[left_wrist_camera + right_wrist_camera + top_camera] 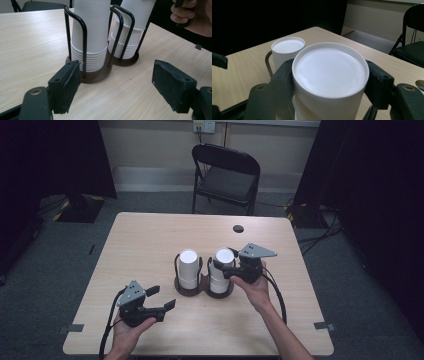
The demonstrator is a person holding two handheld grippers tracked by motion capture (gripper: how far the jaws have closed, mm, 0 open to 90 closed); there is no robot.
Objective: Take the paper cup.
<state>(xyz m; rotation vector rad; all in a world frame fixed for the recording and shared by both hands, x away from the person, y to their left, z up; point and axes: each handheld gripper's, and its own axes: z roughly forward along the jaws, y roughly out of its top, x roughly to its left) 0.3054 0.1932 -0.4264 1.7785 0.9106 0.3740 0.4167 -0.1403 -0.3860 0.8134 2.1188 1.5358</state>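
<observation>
From the high view, the right gripper (228, 264) clamps the top cup (223, 256) of the stack, likely to peel one off. In the left gripper view, the left gripper (116, 86) sits wide open, the holder (100, 72) just ahead. In the right gripper view, pads (283, 80) squeeze the upside-down cup's sides.

White cup stacks (189, 267) sit in a dark brown, black-wired holder (202, 289) on the pale wood-grain tabletop (150, 245); a black chair (226, 176) stands beyond its far edge.
</observation>
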